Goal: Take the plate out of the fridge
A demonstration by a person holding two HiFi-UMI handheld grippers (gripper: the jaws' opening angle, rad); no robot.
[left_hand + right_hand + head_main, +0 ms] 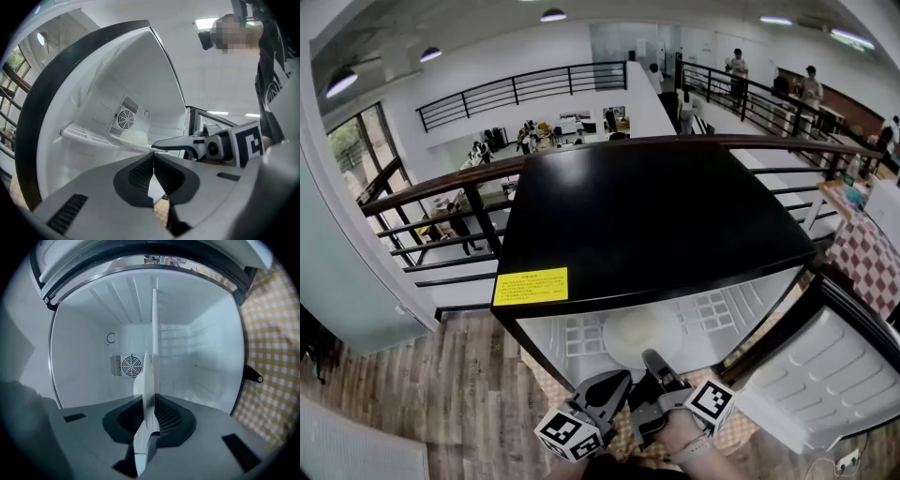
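Inside the open fridge (656, 216), the white plate (633, 336) lies flat on the upper white shelf (712, 314), near its front edge, with the round fan grille (131, 365) on the back wall behind it. The right gripper (654, 361) reaches in level, and its fingers (173, 420) are pressed together on the plate's near rim, which shows edge-on between them. The left gripper (614, 384) hovers just beside it at the fridge opening; its fingers (136, 176) meet at the tips with nothing between them. The fridge door (834, 366) stands swung wide to the right.
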